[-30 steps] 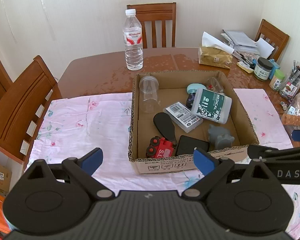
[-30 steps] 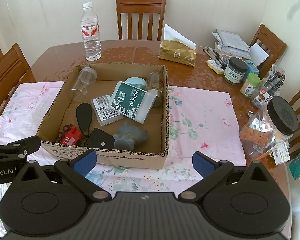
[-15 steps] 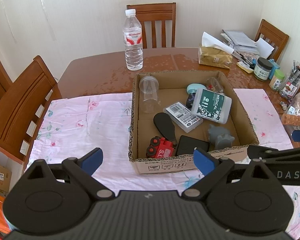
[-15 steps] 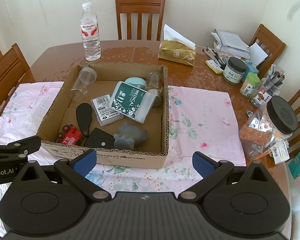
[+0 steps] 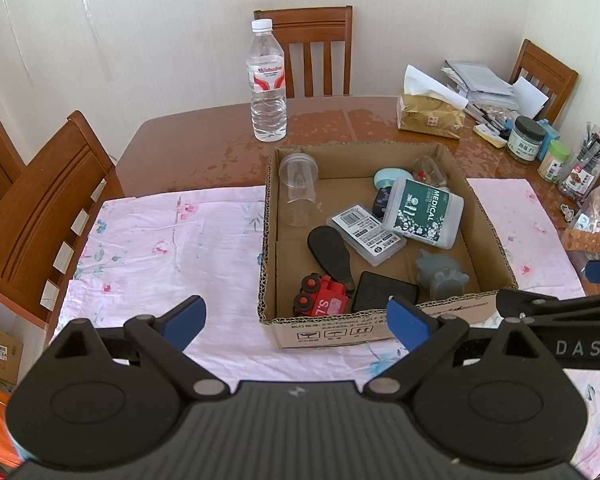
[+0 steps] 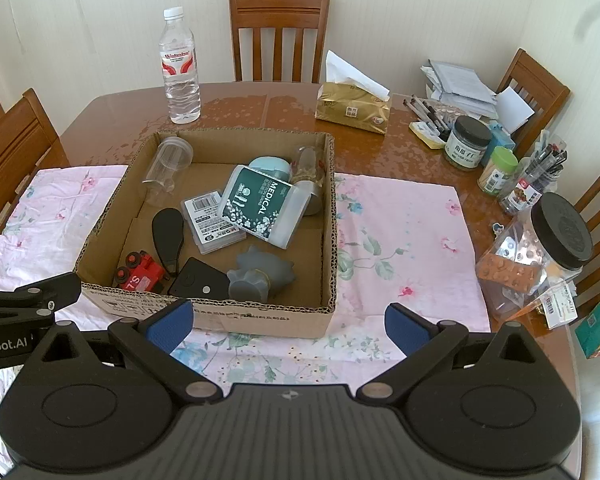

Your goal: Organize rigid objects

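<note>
Both claws hang spread wide and empty just short of the shallow brown cardboard box (image 6: 204, 312), the left claw (image 5: 296, 322) off its near-left corner and the right claw (image 6: 286, 326) before its near wall.

The rigid objects are heaped inside, ahead of and below both. The green-labelled white plastic medical bottle (image 6: 262, 210) lies across the clear flat case with the barcode label (image 6: 212, 220), so lifting the case first would probably roll the bottle.

The red toy fire engine (image 5: 322, 300) sits tight in the corner nearest the left claw, beside the black oval paddle (image 5: 332, 250); fingers coming down there could catch the cardboard wall.

The clear plastic cup (image 5: 298, 190) on its side farther in looks slippery and may squirt out of a pinch.

The light box may slide on the pink floral cloth (image 5: 160, 248) over the worktop if nudged.
</note>
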`<state>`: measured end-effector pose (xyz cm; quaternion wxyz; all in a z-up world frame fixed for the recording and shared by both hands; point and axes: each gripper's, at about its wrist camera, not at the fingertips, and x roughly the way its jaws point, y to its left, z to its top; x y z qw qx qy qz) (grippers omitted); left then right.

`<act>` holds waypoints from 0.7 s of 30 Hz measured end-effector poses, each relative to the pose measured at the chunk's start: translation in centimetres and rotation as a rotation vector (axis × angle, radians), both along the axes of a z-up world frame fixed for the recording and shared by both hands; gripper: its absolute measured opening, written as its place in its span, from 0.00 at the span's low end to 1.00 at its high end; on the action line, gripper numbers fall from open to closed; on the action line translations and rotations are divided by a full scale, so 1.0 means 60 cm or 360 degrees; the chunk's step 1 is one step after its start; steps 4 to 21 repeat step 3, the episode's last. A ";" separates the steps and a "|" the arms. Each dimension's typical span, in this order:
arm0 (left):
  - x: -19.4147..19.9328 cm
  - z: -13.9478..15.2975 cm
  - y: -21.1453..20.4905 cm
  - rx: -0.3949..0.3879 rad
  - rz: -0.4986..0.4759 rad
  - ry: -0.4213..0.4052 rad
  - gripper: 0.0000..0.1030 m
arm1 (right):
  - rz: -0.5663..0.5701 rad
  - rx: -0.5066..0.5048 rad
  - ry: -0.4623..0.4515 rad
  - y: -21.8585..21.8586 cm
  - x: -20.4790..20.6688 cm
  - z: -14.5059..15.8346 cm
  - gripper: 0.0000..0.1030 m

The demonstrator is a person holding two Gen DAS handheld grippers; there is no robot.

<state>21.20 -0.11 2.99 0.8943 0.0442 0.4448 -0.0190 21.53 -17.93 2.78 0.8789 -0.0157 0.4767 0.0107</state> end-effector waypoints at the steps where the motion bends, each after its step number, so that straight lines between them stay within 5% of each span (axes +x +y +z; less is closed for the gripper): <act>1: 0.000 0.000 0.000 0.0000 0.0001 0.0000 0.94 | 0.0000 0.0001 -0.0001 0.000 0.000 0.000 1.00; 21: 0.000 0.000 0.000 0.0000 0.0002 0.0001 0.94 | 0.0002 -0.0001 -0.0001 0.000 0.000 0.001 1.00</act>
